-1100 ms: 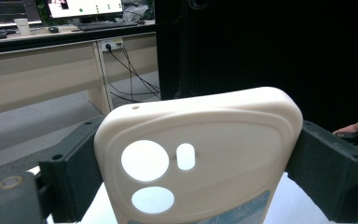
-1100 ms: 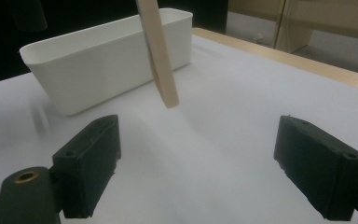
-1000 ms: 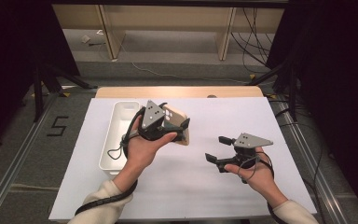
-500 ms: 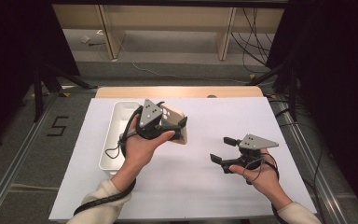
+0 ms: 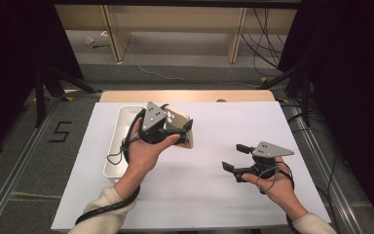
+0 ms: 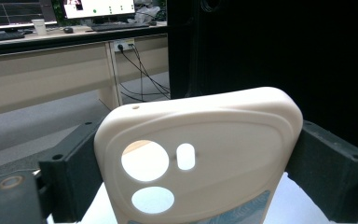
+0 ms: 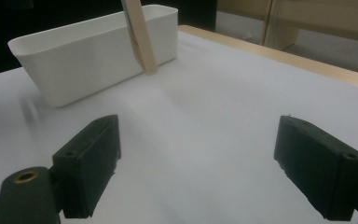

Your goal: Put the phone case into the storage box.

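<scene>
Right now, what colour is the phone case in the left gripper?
Cream phone case, with a teal patterned strip at its bottom edge; the left gripper view shows it best.

A cream phone case [image 6: 200, 158], with a teal patterned band at the lower edge of the frame, is seen between black jaws. A white bin [image 5: 119, 146] is noted left of centre on a white table sheet [image 5: 214, 195]. The grey plate [image 5: 271, 150] is recorded lower right.
</scene>
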`<state>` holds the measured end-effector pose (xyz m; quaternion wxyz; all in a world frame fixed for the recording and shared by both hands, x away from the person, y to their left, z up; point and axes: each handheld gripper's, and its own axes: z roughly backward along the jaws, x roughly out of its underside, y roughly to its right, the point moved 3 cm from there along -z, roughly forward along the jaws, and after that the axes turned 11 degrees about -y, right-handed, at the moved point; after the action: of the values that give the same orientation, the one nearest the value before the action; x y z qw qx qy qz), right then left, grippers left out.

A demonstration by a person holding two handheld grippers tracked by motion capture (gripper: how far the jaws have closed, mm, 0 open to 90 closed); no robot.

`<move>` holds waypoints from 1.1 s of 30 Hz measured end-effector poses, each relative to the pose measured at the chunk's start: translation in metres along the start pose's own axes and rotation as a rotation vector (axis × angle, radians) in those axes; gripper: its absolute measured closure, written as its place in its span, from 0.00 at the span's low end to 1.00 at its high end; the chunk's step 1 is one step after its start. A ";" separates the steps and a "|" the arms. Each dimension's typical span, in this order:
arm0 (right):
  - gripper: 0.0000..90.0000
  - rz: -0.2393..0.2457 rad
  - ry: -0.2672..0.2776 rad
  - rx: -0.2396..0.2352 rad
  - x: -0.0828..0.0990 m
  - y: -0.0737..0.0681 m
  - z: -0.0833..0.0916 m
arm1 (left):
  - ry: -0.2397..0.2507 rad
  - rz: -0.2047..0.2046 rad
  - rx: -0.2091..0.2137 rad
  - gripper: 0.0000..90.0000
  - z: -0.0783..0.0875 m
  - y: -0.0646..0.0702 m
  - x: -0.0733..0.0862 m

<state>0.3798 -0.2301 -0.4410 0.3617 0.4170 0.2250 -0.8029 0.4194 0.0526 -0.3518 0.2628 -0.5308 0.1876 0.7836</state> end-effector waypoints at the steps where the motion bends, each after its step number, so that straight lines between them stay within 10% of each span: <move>1: 0.18 0.002 -0.001 0.002 0.000 0.000 0.001 | 0.001 0.002 0.000 0.12 0.000 0.000 0.000; 33: 0.18 -0.011 0.000 0.024 0.010 0.007 0.011 | 0.013 0.022 -0.036 0.12 0.008 -0.016 -0.004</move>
<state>0.3759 -0.2454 -0.4437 0.3522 0.4200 0.2177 -0.8076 0.4243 0.0685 -0.3459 0.2431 -0.5386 0.1811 0.7862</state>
